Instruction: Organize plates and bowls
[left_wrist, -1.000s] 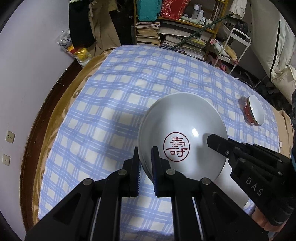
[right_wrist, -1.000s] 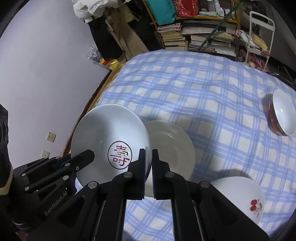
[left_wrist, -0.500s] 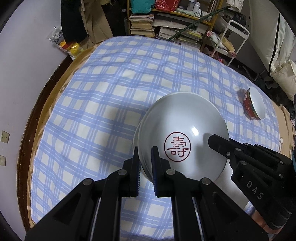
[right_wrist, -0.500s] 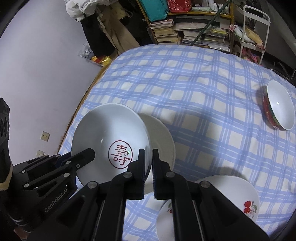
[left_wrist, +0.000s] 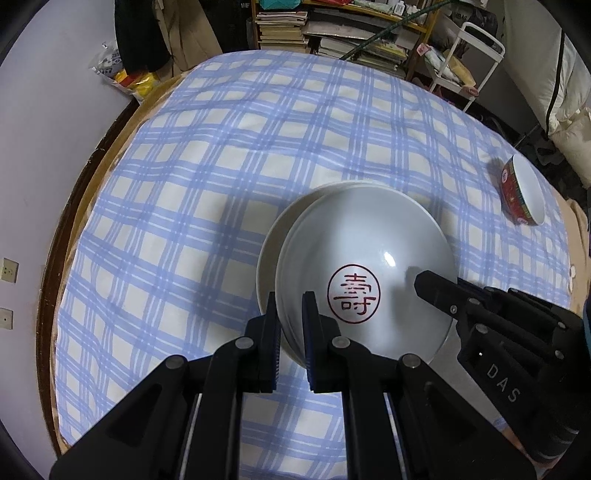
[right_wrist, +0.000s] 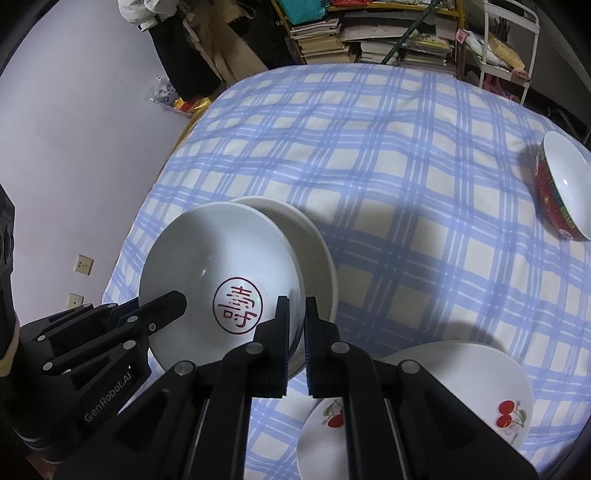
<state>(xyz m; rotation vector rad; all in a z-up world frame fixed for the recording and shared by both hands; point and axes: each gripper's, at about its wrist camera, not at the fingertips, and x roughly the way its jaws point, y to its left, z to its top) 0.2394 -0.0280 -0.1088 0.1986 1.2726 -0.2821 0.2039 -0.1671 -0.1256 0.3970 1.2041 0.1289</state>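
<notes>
Black plastic left tongs (left_wrist: 290, 325) and right tongs (right_wrist: 295, 328) each clamp opposite rim edges of the white glazed ceramic bowl with a red seal character (left_wrist: 365, 269), held just above a plain white ceramic bowl (right_wrist: 317, 254) on the blue-checked bench (left_wrist: 207, 177). Glazed ceramic is rigid, slippery, breakable: grip the rim only. Contact between the bowls is hidden.

This is a room in a home. A blue checked cloth (left_wrist: 258, 147) covers the tabletop, a shelf (left_wrist: 332, 33) behind it holds stacked books, and clothes (left_wrist: 147, 40) hang by the wall.
</notes>
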